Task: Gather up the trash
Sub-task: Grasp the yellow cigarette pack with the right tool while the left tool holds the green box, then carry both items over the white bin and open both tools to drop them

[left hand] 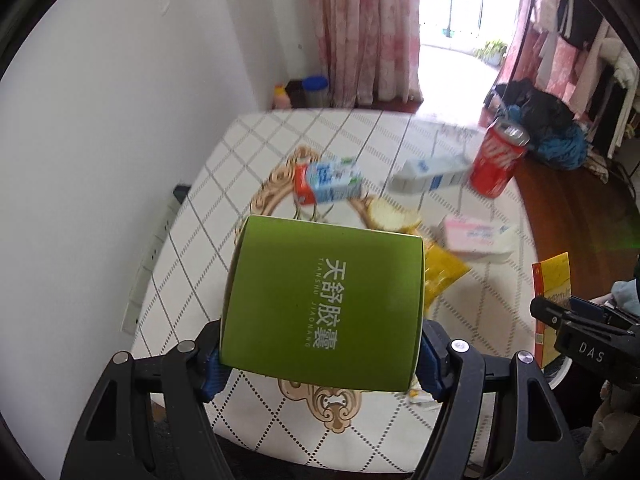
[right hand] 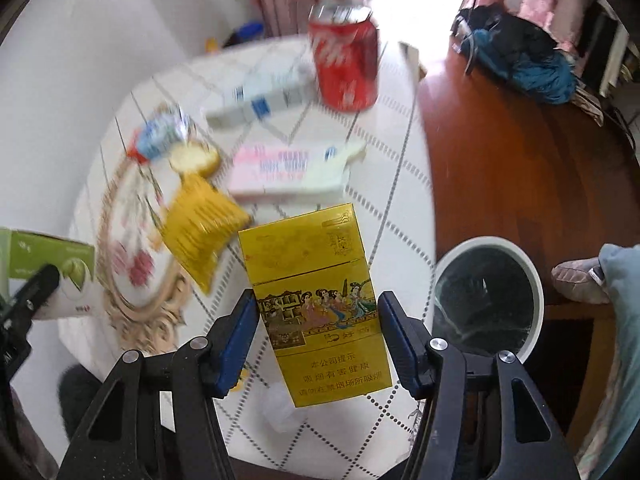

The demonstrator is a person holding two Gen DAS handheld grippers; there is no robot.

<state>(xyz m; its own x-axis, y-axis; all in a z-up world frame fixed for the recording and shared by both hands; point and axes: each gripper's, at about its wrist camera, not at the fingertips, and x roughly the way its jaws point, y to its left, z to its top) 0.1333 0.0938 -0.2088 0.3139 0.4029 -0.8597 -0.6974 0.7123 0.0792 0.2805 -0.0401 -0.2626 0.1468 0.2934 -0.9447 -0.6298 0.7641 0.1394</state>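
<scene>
A green box (left hand: pixel 320 304) and a yellow cigarette pack (right hand: pixel 320 304) held above the table (left hand: pixel 248 152); a red can (left hand: pixel 498 160) stands upright near the far right edge; cartons and wrappers lie mid-table.

A: Where does the can (left hand: pixel 497 160) stand?
B: At the far right of the desk (left hand: pixel 256 140), just right of the long carton (left hand: pixel 430 176). The small carton (left hand: pixel 330 180) lies left of both.
A: And the bin (right hand: pixel 489 300)?
B: On the floor, right of the desk's near corner.
</scene>
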